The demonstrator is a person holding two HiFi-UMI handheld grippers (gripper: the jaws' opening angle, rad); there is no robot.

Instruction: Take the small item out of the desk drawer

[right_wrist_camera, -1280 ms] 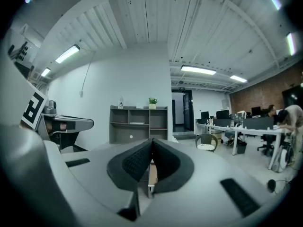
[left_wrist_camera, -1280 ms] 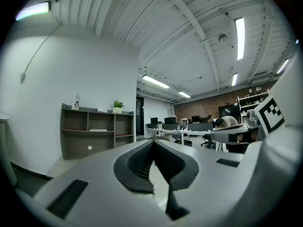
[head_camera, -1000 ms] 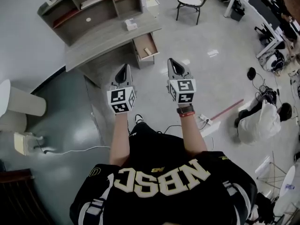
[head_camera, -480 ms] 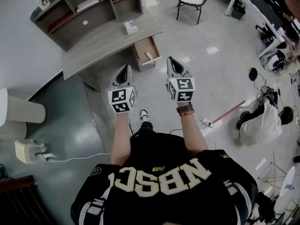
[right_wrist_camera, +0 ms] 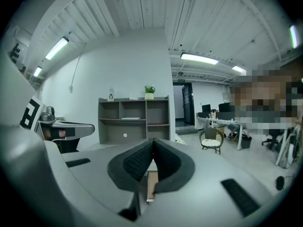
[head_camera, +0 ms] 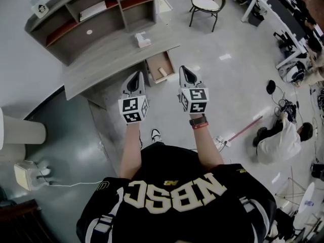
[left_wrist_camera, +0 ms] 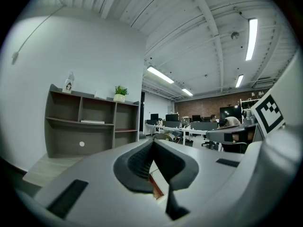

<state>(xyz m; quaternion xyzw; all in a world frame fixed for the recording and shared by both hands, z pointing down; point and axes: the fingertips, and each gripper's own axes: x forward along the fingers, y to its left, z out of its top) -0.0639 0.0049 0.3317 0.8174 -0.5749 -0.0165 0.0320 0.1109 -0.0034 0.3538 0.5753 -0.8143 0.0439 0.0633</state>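
Holding the left gripper and right gripper closed and empty, we see the open drawer at 12 o'clock. Its small item is too tiny to tell which way it points. Grey floor.

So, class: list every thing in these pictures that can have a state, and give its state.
drawer: pulled open from the desk.
small item: lying inside the drawer, not yet taken.
left gripper: shut, nothing between its jaws.
right gripper: shut, nothing between its jaws.
chair: upright, nobody in it.
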